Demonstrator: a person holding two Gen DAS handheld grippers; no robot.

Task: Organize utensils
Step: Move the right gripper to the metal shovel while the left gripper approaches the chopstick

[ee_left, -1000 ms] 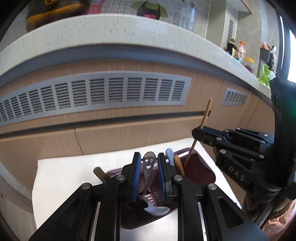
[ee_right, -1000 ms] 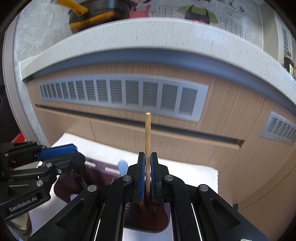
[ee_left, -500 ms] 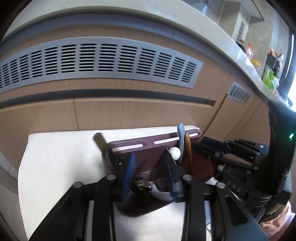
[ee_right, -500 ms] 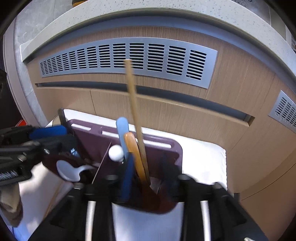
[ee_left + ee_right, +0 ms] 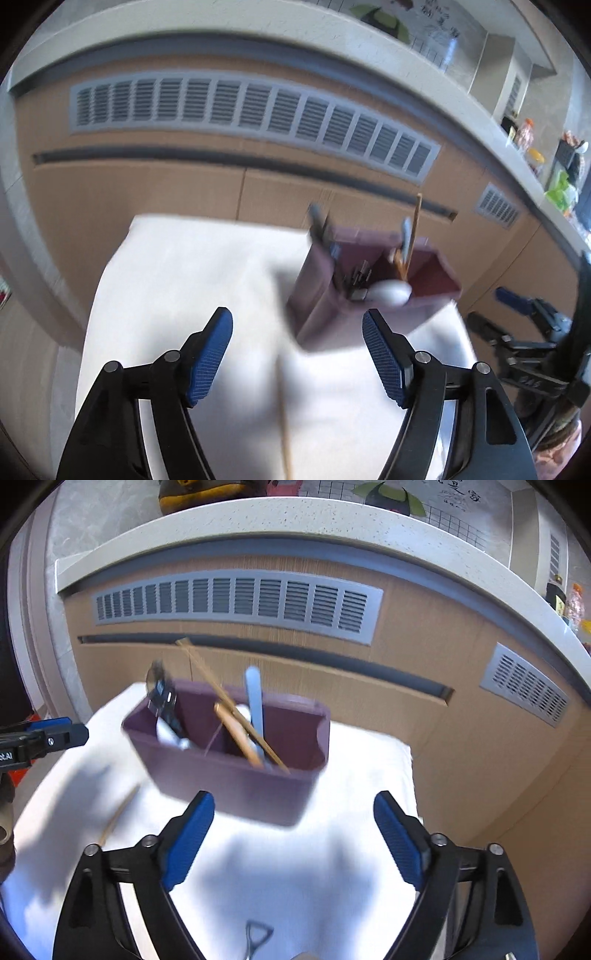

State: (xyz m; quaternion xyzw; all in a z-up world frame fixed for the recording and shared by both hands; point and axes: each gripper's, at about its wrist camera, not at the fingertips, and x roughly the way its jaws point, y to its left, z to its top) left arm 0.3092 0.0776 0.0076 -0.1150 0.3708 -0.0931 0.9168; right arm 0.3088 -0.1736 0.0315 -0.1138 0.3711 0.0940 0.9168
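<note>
A purple utensil holder (image 5: 236, 775) stands on a white cloth (image 5: 295, 878); it also shows in the left wrist view (image 5: 332, 306). It holds a chopstick (image 5: 229, 701), a light blue handle (image 5: 255, 701), a wooden handle and a white spoon (image 5: 388, 291). A loose chopstick (image 5: 284, 424) lies on the cloth between my left fingers, also seen in the right wrist view (image 5: 118, 812). My left gripper (image 5: 297, 354) is open and empty, in front of the holder. My right gripper (image 5: 293, 842) is open and empty, in front of the holder.
A wooden cabinet front with grey vent grilles (image 5: 236, 602) rises behind the cloth, under a pale countertop (image 5: 295, 517). A small metal wire piece (image 5: 256, 938) lies on the cloth near the right gripper. Bottles (image 5: 524, 136) stand far right on the counter.
Both grippers opened wide and drew back from the holder. The right one let go of the chopstick, which now leans in the holder. The spoon the left held now lies in the holder.
</note>
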